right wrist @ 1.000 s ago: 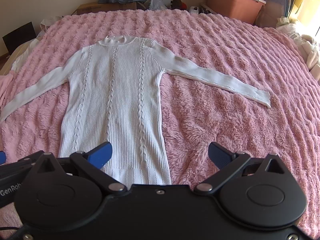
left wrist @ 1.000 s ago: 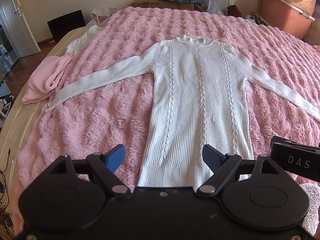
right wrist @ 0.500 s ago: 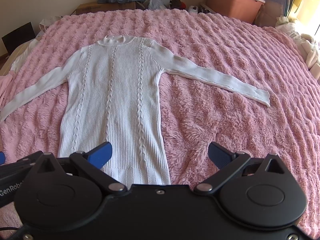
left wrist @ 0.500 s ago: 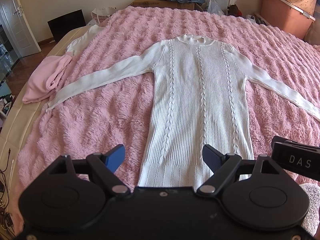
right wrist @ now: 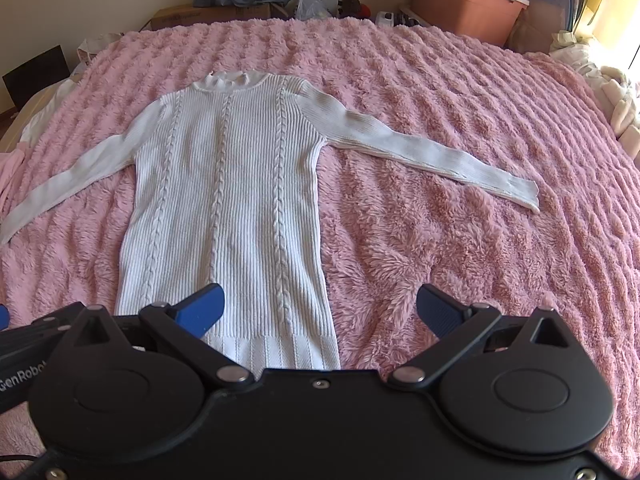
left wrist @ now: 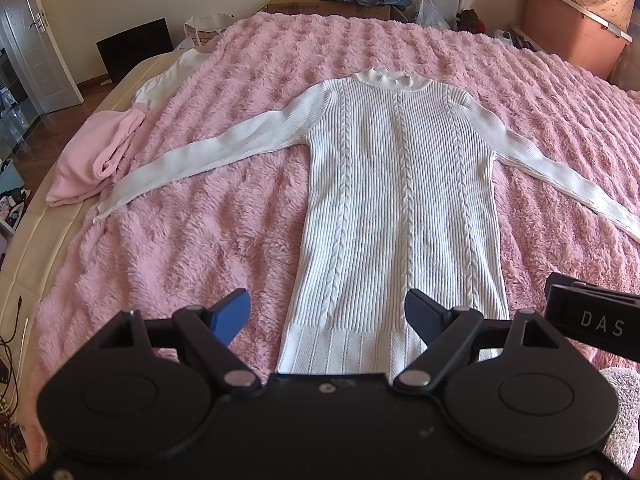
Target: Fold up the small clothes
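A white cable-knit sweater (left wrist: 400,200) lies flat, front up, on the pink fluffy bed cover (left wrist: 192,248), both sleeves spread out to the sides. It also shows in the right wrist view (right wrist: 224,208). My left gripper (left wrist: 328,314) is open and empty, hovering just above the sweater's hem at its left corner. My right gripper (right wrist: 320,308) is open and empty above the hem's right corner. The hem edge is partly hidden behind both gripper bodies.
A pink folded garment (left wrist: 92,160) and a white garment (left wrist: 168,76) lie at the bed's left edge. Cardboard boxes (left wrist: 328,4), bags and a pink storage bin (left wrist: 576,36) stand beyond the far side. Pale bedding (right wrist: 616,96) lies at the right edge.
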{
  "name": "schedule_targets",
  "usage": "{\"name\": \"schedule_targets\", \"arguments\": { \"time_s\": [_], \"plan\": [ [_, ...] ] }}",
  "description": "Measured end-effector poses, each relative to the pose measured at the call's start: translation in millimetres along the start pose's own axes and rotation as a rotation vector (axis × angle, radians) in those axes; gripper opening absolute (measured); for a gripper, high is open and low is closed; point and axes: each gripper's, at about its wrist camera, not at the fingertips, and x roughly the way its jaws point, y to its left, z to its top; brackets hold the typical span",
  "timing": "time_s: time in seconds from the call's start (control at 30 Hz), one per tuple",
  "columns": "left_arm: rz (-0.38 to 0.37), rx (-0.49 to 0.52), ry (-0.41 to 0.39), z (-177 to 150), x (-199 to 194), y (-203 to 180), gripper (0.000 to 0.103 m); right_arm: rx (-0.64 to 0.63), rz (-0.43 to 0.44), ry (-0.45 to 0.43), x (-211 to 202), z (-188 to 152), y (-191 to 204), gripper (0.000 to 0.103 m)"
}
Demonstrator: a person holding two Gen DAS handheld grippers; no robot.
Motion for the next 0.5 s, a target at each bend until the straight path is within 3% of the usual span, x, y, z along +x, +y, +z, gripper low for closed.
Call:
{"name": "schedule_targets", "arguments": {
  "time_s": [0.5],
  "plan": [
    [0.011,-0.004,0.003,-0.1,0.7,-3.7,0.089,-0.001,-0.003,-0.002,0.2,-0.2,-1.4,0.103]
  ]
}}
